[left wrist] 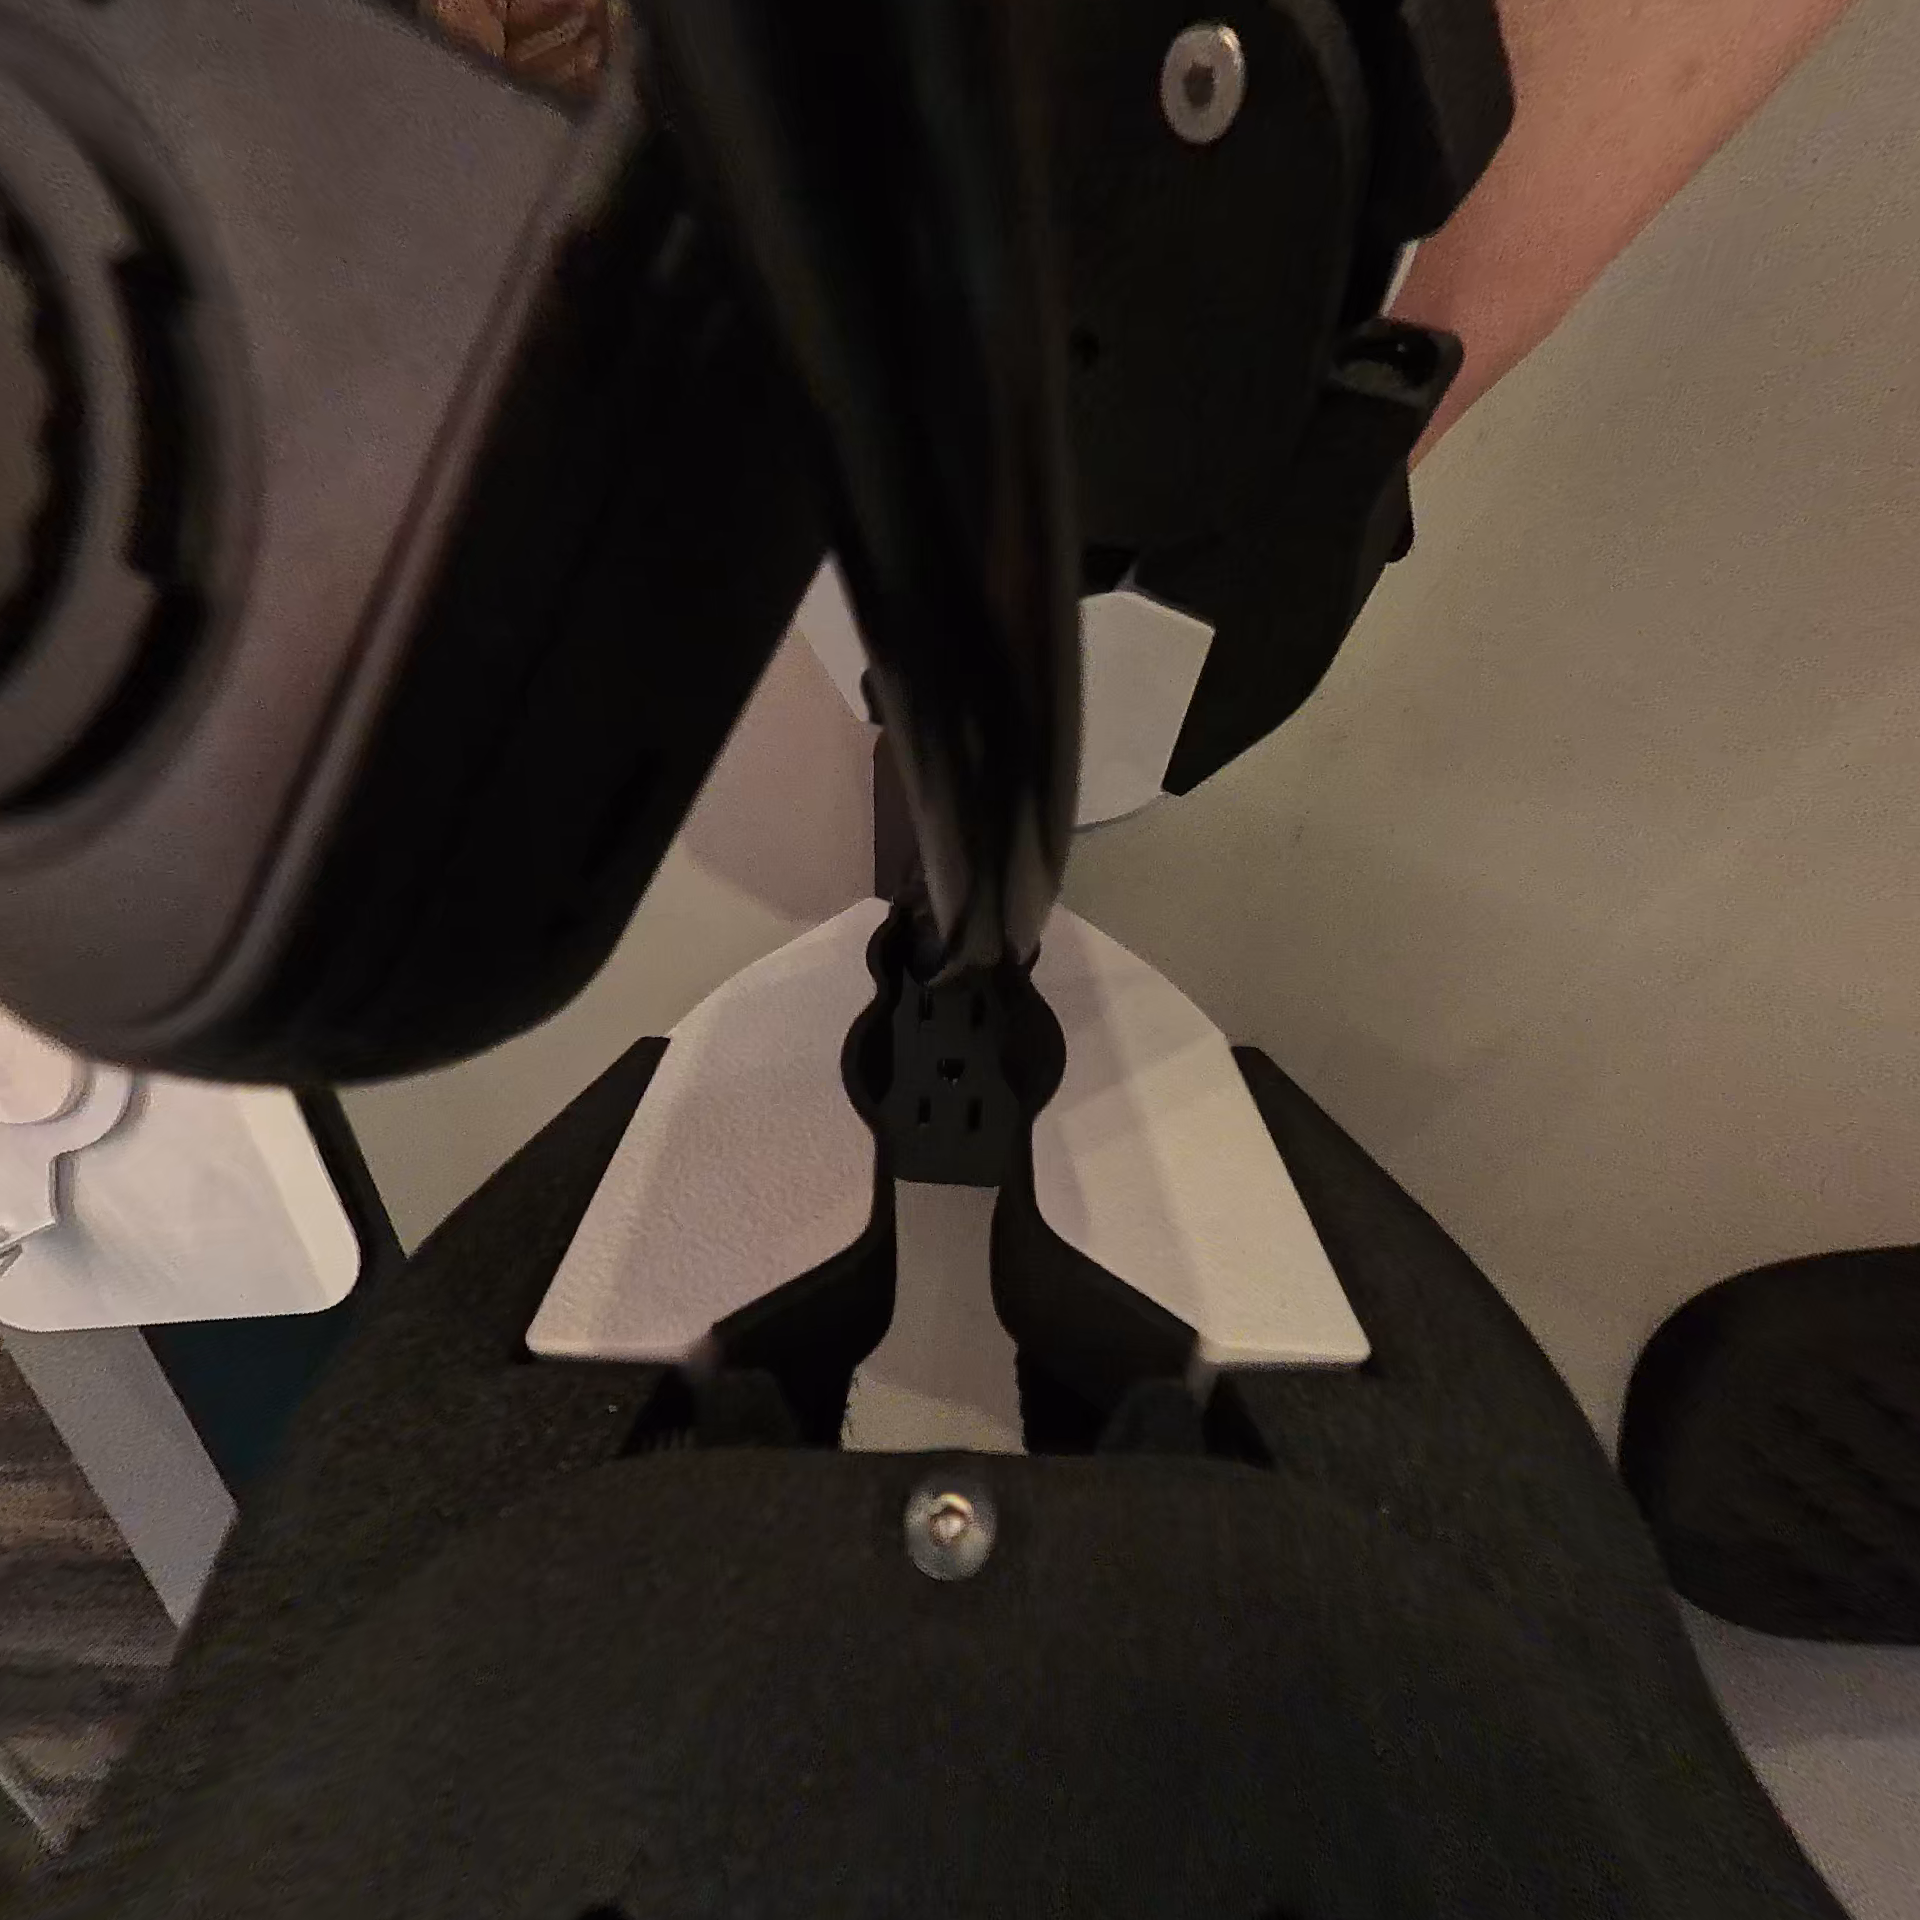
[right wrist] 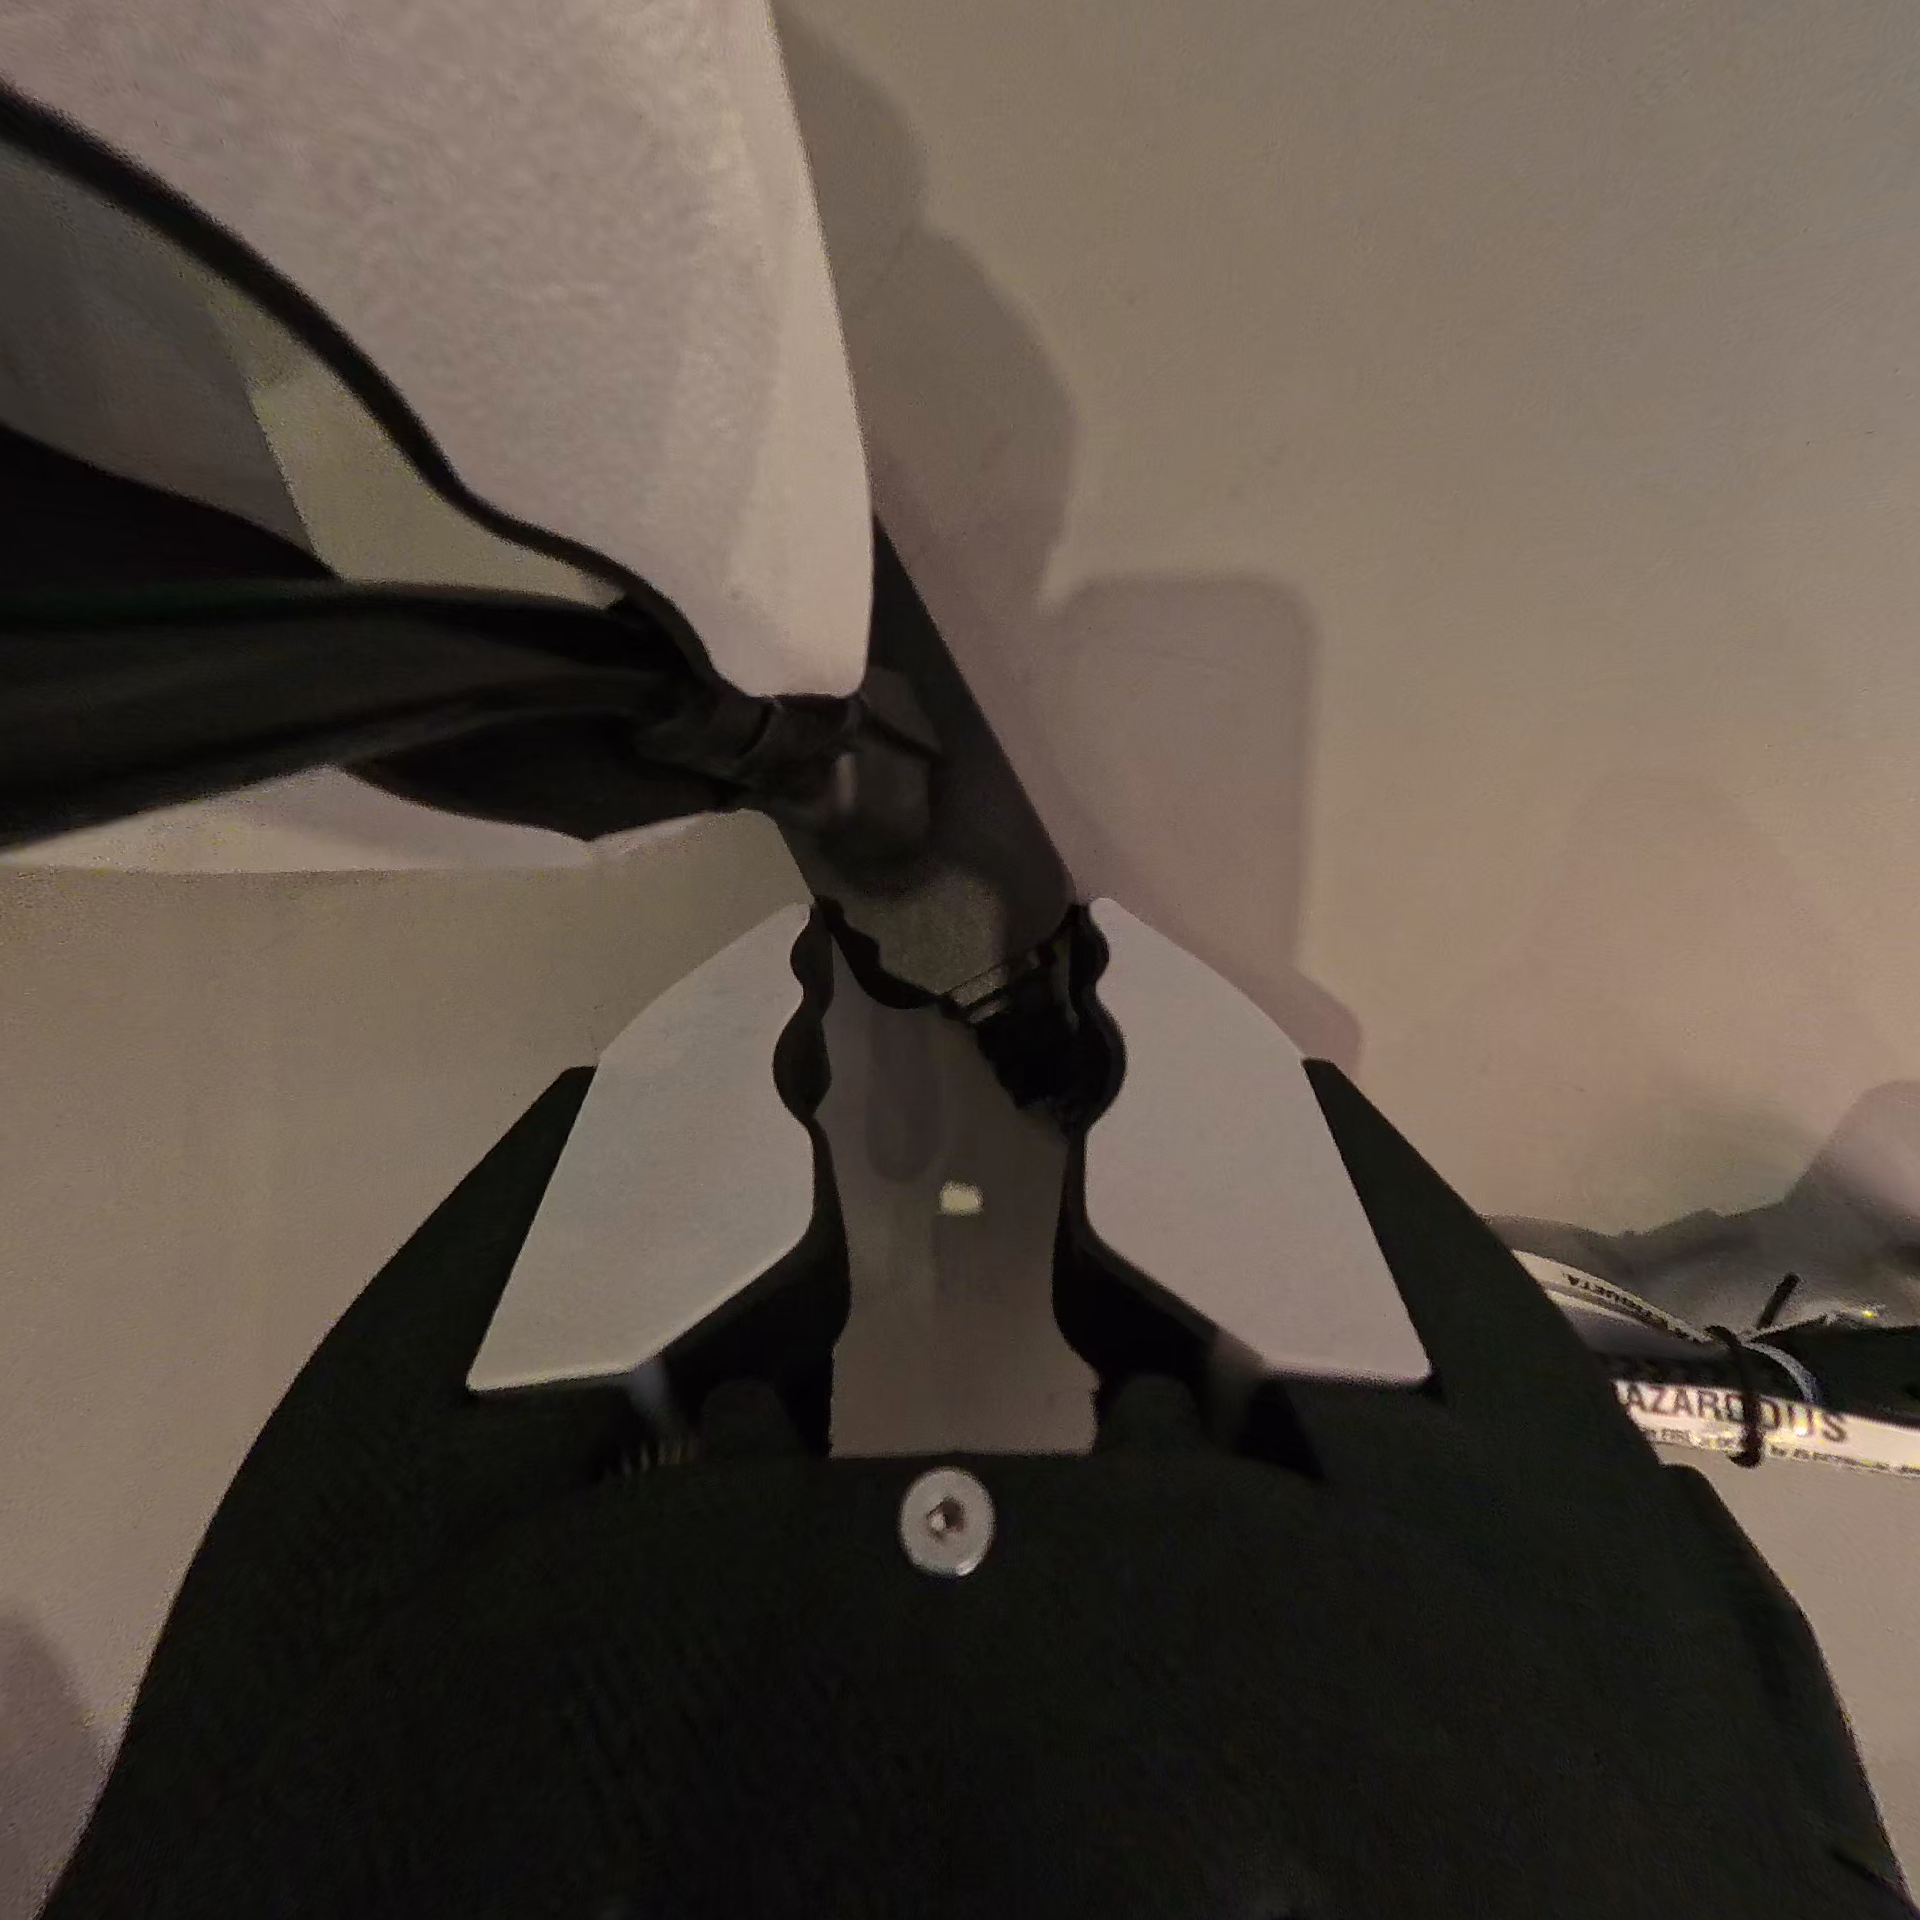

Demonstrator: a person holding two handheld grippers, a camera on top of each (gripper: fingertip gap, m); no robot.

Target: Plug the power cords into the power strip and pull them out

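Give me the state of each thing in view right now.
Left gripper: shut on the power strip.
Power strip: clamped between the jaws; the socket facing the camera is empty.
Right gripper: shut on the plug.
Plug: held at the fingertips; cannot tell whether it sits in a socket.
Cord bundle: bunched and tied, running off to the left.

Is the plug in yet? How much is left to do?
Done: the left tongs are clamped on the black power strip. In hand: the right tongs pinch a plug right at the strip's far end; I can't tell if it is fully in. Left: the near socket is bare, and the pulling out comes after.
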